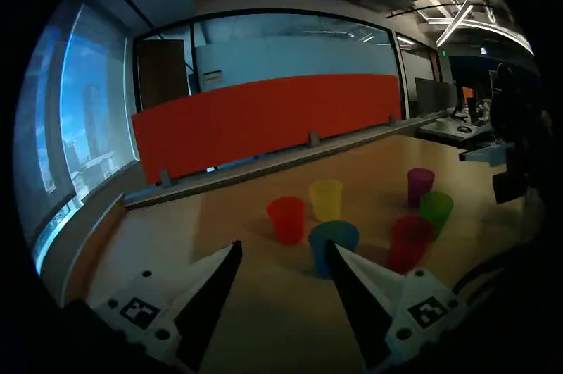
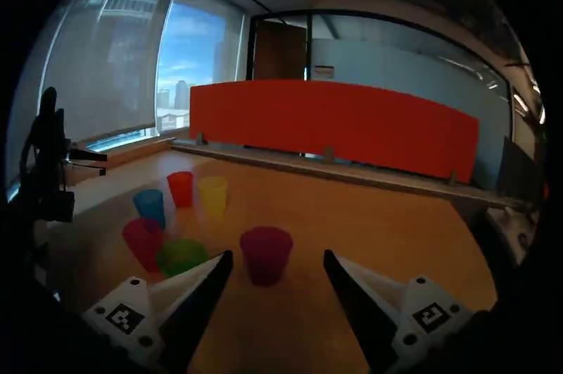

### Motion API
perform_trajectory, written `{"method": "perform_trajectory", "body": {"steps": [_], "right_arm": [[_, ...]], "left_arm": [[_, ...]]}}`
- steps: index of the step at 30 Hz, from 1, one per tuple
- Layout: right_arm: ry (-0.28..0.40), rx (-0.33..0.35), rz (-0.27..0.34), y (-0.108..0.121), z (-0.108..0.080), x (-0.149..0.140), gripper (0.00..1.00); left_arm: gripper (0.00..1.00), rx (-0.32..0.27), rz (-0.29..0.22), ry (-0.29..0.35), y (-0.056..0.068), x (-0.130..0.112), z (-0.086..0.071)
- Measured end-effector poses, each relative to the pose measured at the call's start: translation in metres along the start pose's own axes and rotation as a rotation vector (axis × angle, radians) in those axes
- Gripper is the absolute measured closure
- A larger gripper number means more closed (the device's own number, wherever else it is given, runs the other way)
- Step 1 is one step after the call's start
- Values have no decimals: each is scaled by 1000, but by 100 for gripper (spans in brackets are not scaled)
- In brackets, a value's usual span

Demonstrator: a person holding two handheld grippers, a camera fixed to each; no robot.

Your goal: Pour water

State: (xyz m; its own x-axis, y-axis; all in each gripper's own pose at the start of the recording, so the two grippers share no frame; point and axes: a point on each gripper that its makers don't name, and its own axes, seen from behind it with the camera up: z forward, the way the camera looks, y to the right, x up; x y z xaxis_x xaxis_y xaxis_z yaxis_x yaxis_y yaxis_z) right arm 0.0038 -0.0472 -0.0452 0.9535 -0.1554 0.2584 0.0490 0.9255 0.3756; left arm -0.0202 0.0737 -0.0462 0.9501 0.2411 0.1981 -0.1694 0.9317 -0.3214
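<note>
Several coloured plastic cups stand upright in a loose cluster on a wooden table (image 1: 274, 325). In the left gripper view the blue cup (image 1: 333, 247) is nearest, just ahead of my right fingertip. The orange-red cup (image 1: 287, 219) and yellow cup (image 1: 326, 199) stand behind it. The dark red (image 1: 411, 241), green (image 1: 436, 210) and purple (image 1: 420, 186) cups are to the right. My left gripper (image 1: 283, 251) is open and holds nothing. In the right gripper view the purple cup (image 2: 266, 254) stands just beyond my open, empty right gripper (image 2: 277, 260). I cannot tell whether any cup holds water.
An orange partition panel (image 1: 267, 117) on a rail runs along the table's far edge (image 2: 331, 127). Large windows (image 2: 105, 78) lie beyond it. A dark silhouette of equipment stands at the table's side (image 2: 46, 163) (image 1: 517, 134). Bare tabletop (image 2: 394, 226) extends to the right of the purple cup.
</note>
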Motion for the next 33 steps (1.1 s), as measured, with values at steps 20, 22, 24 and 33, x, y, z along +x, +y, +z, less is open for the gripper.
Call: {"method": "perform_trajectory", "body": {"steps": [20, 22, 24, 33], "right_arm": [[206, -264, 66, 50, 6, 45, 0], [217, -287, 66, 52, 5, 47, 0], [230, -308, 66, 54, 4, 49, 1], [280, -368, 69, 67, -2, 66, 0]], "left_arm": [[14, 165, -167, 158, -33, 25, -7], [14, 178, -161, 169, -33, 30, -8], [14, 190, -158, 181, -34, 34, -8], [14, 232, -166, 232, -36, 53, -11]]}}
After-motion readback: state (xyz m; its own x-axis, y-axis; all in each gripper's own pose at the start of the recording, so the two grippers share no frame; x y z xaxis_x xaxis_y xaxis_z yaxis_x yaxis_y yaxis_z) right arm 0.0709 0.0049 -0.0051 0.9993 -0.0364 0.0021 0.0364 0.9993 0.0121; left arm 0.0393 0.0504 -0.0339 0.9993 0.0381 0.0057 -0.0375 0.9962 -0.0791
